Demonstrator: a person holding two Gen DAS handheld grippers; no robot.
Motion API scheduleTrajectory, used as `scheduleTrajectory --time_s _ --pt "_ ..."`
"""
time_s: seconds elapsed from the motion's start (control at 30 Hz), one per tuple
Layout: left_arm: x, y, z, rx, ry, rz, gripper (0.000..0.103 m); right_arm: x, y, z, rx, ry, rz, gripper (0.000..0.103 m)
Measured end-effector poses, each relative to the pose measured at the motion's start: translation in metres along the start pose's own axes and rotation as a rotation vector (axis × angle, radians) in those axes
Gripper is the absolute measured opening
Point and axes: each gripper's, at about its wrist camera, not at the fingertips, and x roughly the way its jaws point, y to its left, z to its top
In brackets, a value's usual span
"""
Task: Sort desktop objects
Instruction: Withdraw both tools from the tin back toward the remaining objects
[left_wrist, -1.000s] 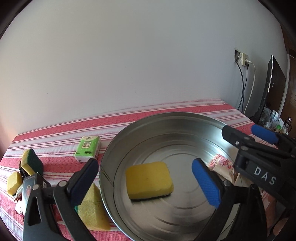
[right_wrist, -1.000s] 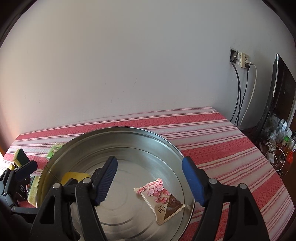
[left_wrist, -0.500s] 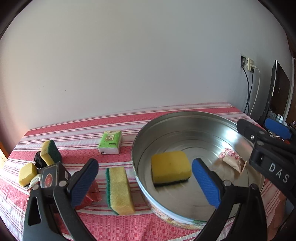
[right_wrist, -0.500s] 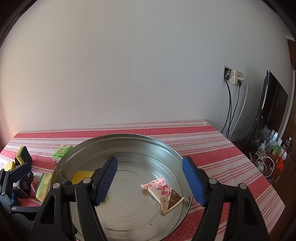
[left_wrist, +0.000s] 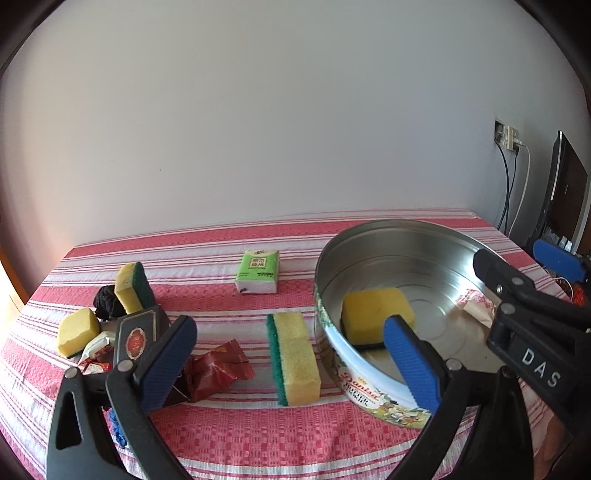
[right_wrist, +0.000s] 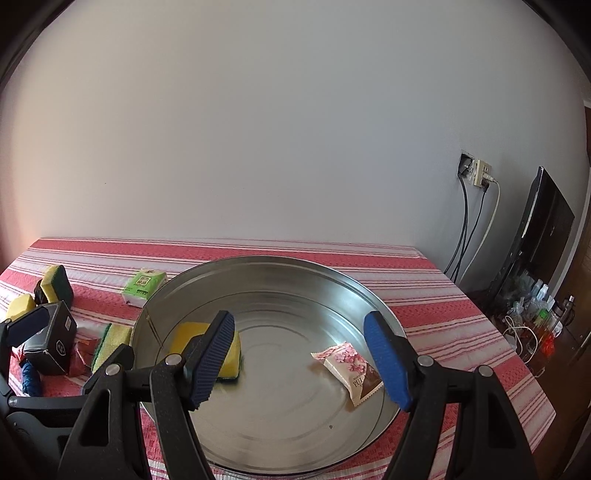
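Note:
A round metal tin (left_wrist: 369, 232) (right_wrist: 184, 280) sits on the red striped tablecloth. Inside it lie a yellow sponge (left_wrist: 375, 308) (right_wrist: 184, 338) and a pink snack packet (right_wrist: 349, 367) (left_wrist: 476, 306). My left gripper (left_wrist: 291, 360) stands open and empty above the cloth, in front of a yellow-green sponge (left_wrist: 295, 356) lying on edge beside the tin. My right gripper (right_wrist: 304, 363) is open over the tin's near side, nothing between its fingers. Left of the tin lie a green tissue pack (left_wrist: 258, 269), a red wrapper (left_wrist: 216, 367), a black box (left_wrist: 138, 332) and two more sponges (left_wrist: 131, 286) (left_wrist: 75, 330).
A black bundle (left_wrist: 105, 301) and small wrapped sweets (left_wrist: 96, 347) crowd the table's left end. Something blue (right_wrist: 29, 376) lies near the black box. A white wall backs the table. At the right are a socket with cables (right_wrist: 476, 177), a dark screen (right_wrist: 543, 229) and bottles.
Both grippers have drawn back from the tin; the left one has also shifted left, bringing the sponges, box and red wrapper on the cloth into view. Both stay open.

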Motion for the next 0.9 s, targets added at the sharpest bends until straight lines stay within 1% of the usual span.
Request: scheduleTrajectory --time_s 0.27,0.63,0.9 --pt "-0.004 0.023 -0.005 -0.025 0.005 0.02 0.102 -0.007 0.025 -0.001 -0.037 0.001 0.019 0.075" --pt "-0.008 0.059 -0.009 -0.072 0.015 0.053 0.102 -0.014 0.055 0.0 -0.066 -0.002 0.076 0.075" --pt "-0.012 0.085 -0.016 -0.085 0.028 0.084 0.102 -0.018 0.07 -0.003 -0.057 0.012 0.141 0.075"
